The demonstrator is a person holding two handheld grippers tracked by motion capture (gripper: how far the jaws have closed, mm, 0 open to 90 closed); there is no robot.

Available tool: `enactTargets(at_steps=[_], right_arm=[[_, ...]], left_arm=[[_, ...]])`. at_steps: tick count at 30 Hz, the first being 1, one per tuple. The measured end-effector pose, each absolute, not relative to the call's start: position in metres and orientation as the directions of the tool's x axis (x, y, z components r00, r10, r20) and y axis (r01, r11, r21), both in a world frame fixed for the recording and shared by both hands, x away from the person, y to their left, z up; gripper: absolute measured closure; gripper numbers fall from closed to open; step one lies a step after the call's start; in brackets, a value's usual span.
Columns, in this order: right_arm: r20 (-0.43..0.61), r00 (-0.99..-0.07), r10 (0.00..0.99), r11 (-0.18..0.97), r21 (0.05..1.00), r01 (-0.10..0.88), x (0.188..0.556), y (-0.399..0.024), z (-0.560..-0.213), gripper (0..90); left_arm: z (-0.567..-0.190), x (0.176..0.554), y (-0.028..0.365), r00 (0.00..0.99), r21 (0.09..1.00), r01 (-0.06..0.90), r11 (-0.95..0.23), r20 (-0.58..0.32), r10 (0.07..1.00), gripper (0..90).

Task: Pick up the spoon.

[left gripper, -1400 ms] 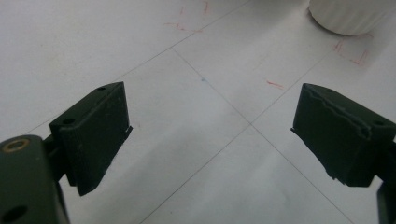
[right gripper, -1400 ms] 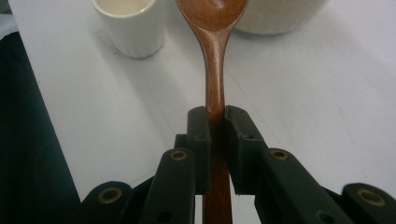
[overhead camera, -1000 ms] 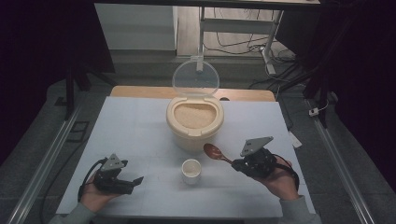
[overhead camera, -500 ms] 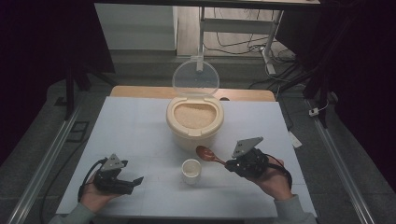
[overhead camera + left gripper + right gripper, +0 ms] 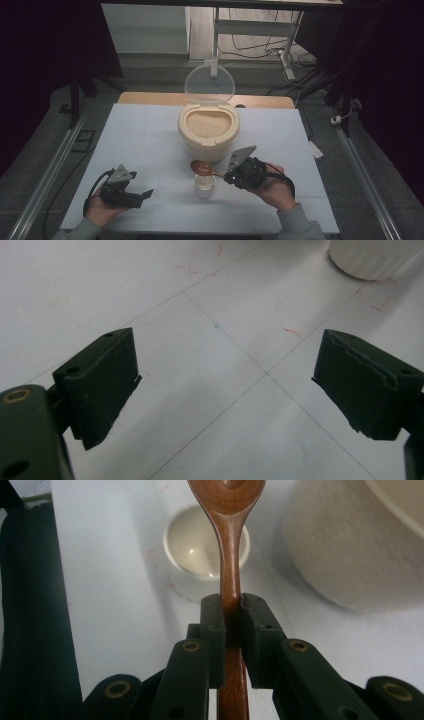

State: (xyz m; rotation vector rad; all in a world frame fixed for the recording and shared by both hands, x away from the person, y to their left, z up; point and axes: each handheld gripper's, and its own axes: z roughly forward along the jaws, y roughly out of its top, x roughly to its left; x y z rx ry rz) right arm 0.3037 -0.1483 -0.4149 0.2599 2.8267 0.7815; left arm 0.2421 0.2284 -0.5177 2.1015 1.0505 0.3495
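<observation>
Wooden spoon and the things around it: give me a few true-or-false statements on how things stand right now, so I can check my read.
1. The right tongs are shut on the wooden spoon. True.
2. The left tongs hold the small white cup. False: they are open with nothing between them, low over the table, apart from the cup.
3. The lid of the beige container stands open. True.
4. The spoon's bowl is inside the beige container. False: it hangs outside, in front of the container and above the cup.
5. The container is full of water. False: it holds a pale grainy filling.
</observation>
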Motion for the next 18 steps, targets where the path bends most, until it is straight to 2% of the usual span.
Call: enactTargets(at_steps=[18], right_arm=[[-0.151,-0.972,0.182,0.855,0.513,0.080,0.302,-0.132,-0.419,80.4]], left_arm=[[-0.510,0.239,0.224,0.641,0.741,0.545,-0.393,-0.067,0.764,10.7]])
